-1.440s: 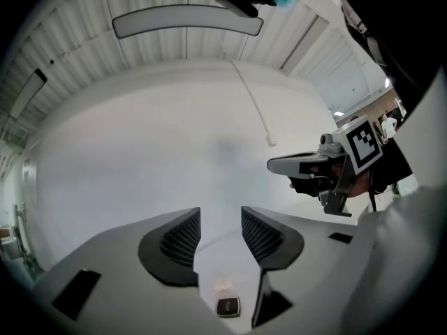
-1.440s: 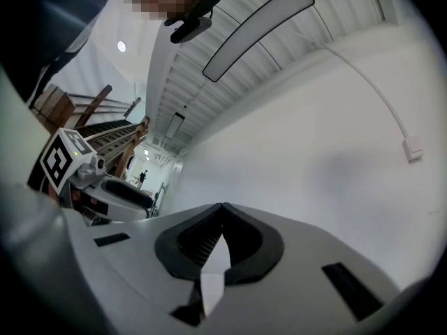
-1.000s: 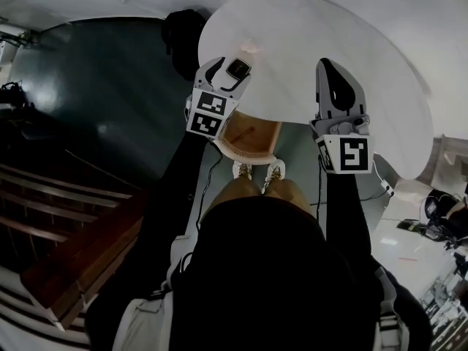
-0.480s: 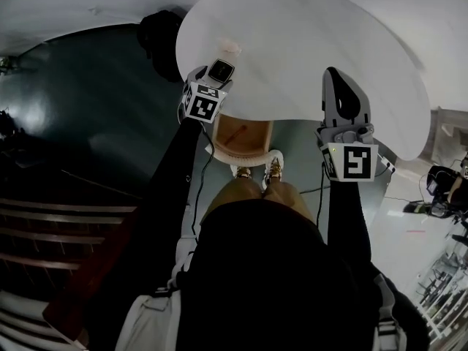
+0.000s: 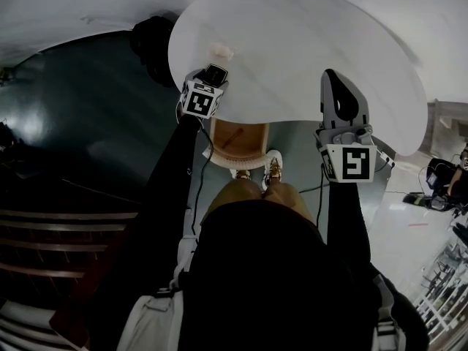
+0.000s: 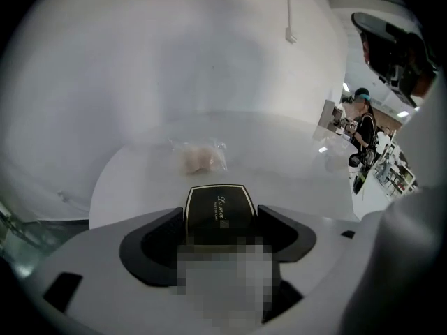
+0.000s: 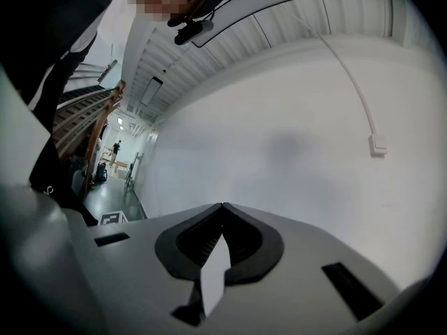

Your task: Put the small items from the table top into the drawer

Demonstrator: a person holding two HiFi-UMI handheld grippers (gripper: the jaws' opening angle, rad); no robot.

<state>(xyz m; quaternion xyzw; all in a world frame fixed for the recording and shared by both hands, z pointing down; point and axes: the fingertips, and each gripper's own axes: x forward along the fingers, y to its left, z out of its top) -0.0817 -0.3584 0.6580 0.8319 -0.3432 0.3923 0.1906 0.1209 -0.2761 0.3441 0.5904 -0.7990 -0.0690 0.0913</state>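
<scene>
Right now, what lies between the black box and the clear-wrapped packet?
Nothing: bare table separates black box from packet in the left gripper view.

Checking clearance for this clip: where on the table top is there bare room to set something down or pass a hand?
The table top is bare across its middle and far side, from the wrapped item to the right gripper. Only the near left edge is crowded: the black box lies just short of the wrapped item.

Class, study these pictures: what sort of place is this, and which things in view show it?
Probably a large workplace or public hall rather than a home: a wooden staircase, a dark polished floor, and a long corridor under a ribbed ceiling.
</scene>
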